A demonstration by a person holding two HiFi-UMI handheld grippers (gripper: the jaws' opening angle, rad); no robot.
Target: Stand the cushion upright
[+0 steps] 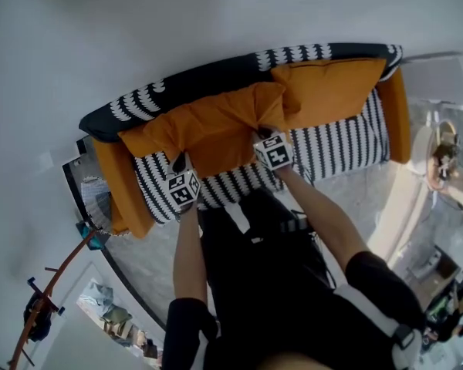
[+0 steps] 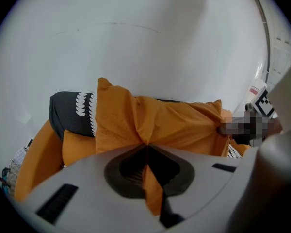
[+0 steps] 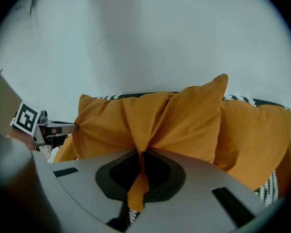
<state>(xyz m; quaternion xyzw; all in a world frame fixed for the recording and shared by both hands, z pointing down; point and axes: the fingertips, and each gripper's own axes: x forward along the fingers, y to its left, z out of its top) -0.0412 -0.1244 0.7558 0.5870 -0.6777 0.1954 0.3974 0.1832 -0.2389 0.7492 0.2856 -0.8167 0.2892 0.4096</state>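
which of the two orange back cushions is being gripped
The left cushion in the head view: left gripper and right gripper are both shut on its fabric. The right cushion leans untouched on the sofa back.

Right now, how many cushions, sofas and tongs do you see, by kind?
Orange cushions: 2 (held cushion, second cushion)
Sofa: 1
Tongs: 2 (left tongs, right tongs, both shut on the held cushion)
Total: 5
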